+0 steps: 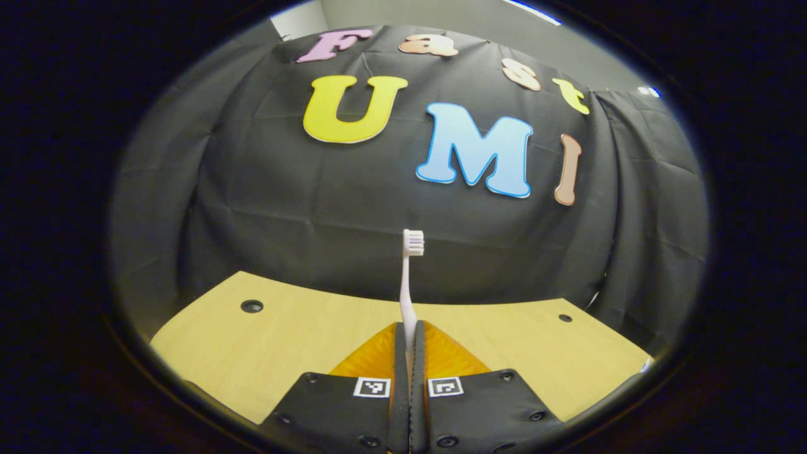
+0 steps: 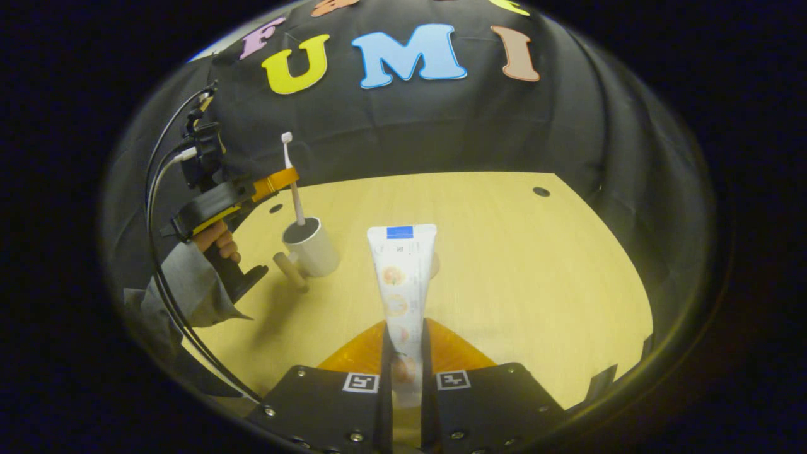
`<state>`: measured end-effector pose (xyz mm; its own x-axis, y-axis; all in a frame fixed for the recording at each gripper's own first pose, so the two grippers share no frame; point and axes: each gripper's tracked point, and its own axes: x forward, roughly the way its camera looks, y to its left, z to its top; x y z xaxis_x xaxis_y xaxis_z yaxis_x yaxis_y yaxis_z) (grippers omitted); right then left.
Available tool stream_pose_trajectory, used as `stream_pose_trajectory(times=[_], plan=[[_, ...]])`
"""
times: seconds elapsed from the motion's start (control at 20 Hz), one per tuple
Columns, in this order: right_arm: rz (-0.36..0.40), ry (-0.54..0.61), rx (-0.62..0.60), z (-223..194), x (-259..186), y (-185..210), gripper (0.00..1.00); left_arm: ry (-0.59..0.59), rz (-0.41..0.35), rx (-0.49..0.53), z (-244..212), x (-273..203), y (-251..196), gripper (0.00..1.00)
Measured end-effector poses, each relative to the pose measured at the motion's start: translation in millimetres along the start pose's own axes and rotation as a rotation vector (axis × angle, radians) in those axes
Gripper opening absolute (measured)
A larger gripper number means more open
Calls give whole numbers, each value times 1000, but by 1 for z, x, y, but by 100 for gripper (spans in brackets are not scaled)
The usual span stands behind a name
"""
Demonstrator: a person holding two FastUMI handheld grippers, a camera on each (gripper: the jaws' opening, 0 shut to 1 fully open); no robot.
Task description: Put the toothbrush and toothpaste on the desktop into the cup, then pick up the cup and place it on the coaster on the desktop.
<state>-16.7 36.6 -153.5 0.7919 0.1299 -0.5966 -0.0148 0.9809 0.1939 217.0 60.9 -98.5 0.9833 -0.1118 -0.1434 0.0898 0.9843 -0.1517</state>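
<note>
Left gripper (image 1: 408, 334): my fingers are closed on the toothbrush (image 1: 408, 287), which stands upright, bristles on top.
Right gripper (image 2: 403, 334): my fingers clamp the toothpaste (image 2: 402, 277) near its lower end; the tube points away from me.
Cup (image 2: 310, 246): it stands on the desktop's left part, and the brush's lower end is inside its mouth.
Open room: bare desktop (image 2: 517, 265) lies right of the tube, out to the far edge.
Surface: light wood with small round holes (image 1: 251, 306).
Room: black cloth wall (image 1: 315, 189) behind the desktop.
</note>
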Motion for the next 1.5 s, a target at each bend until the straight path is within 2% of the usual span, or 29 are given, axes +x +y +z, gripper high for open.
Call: stream_pose_trajectory(times=[0.25,0.35,0.4,0.5,0.55,0.7,0.8,0.85,1.0,1.05,1.2,1.25,1.3,1.35,1.4,1.45,1.5], plan=[[-8,4,-2,7,6,2,18,59,16,-6,-22,11,12,9],[-6,0,-4,12,9,5,18,66,11,-12,-26,9,14,17],[-4,0,-6,14,11,6,18,64,14,-14,-25,6,15,14],[6,-12,-10,22,15,11,18,66,-11,-22,-23,1,12,17],[15,-19,-14,28,17,15,18,75,-22,-24,-25,-1,10,23],[49,-52,-44,48,24,32,18,79,-52,-39,-22,-11,8,57],[77,-78,-75,64,32,44,18,75,-44,-37,-18,-20,12,87],[93,-95,-90,73,34,52,18,71,-36,-35,-15,-25,14,92],[142,-140,-139,98,46,74,18,69,-12,-30,-10,-44,23,95],[156,-154,-152,106,50,82,18,74,-4,-28,-10,-50,27,99],[203,-191,-171,127,66,103,18,105,24,-38,-15,-69,37,99],[219,-202,-175,134,71,111,18,118,34,-44,-18,-75,42,95],[234,-214,-179,140,76,118,18,133,39,-50,-20,-82,44,95],[248,-226,-184,147,82,126,22,146,45,-54,-25,-87,46,95],[264,-232,-189,151,88,134,18,159,49,-56,-29,-93,48,99],[278,-239,-190,156,94,142,18,170,54,-54,-33,-99,51,95],[294,-246,-190,161,101,150,18,181,61,-53,-38,-105,53,99]])
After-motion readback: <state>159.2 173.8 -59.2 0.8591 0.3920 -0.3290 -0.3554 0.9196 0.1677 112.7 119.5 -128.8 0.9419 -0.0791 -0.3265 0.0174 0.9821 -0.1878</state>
